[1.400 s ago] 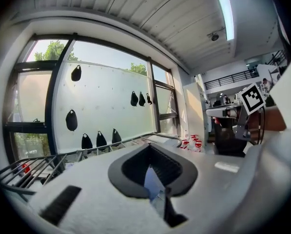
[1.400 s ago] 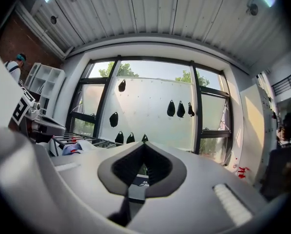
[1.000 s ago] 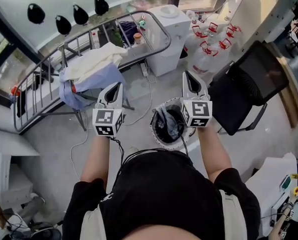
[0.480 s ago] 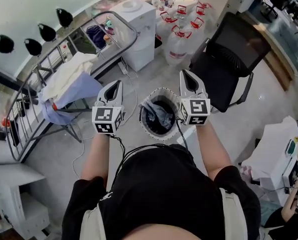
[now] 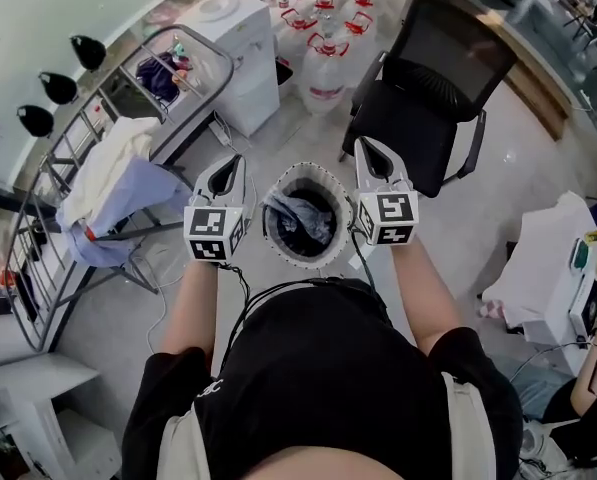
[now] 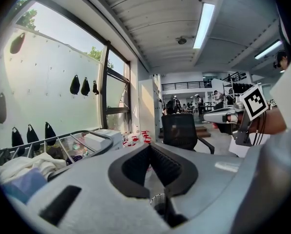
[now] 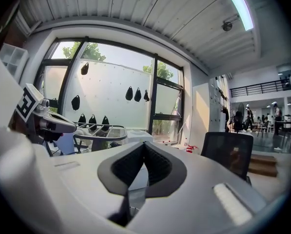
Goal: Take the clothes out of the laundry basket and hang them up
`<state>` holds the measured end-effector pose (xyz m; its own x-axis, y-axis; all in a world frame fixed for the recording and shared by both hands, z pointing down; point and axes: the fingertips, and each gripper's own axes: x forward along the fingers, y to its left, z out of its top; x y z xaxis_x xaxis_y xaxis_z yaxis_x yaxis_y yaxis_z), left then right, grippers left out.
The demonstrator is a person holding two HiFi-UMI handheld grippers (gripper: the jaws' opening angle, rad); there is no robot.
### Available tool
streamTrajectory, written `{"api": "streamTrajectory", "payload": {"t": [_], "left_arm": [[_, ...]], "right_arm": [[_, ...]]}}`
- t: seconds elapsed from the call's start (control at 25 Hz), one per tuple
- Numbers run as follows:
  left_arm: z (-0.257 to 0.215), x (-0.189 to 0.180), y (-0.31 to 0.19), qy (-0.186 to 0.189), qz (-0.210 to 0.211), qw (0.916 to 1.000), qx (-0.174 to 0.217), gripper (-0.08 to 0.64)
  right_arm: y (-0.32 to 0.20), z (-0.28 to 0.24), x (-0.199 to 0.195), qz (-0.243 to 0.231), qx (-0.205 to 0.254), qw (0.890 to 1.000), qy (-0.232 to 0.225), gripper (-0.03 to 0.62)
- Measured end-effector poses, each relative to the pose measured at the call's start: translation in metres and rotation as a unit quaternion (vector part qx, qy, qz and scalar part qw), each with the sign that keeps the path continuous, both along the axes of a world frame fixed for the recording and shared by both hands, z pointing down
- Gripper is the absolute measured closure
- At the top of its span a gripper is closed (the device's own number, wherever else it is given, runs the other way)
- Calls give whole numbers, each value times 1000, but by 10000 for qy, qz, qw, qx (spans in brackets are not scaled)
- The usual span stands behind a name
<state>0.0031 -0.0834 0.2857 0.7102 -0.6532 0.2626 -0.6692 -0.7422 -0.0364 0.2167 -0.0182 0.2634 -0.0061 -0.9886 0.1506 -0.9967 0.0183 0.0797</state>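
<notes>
Shift over last second: basket (image 5: pixel 309 167) of clothes (image 5: pixel 300 216), earlier nearer right claw (image 5: pixel 364 145), now centred between it and left claw (image 5: pixel 235 161), both claws shut and empty, so probably lined up for first grab, opening yet to come.

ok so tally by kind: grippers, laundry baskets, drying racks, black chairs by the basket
grippers: 2 (left gripper, right gripper)
basket: 1
rack: 1
chair: 1
total: 5
</notes>
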Motion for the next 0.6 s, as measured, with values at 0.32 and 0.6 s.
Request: {"api": "streamTrajectory", "payload": {"t": [0.32, 0.6], "left_arm": [[27, 23, 6, -164, 295, 9987, -388, 449], [70, 25, 11, -509, 294, 9951, -790, 426]], "right_arm": [[8, 42, 8, -320, -678, 9972, 67, 503], [12, 101, 1, -674, -1411, 9875, 184, 453]]}}
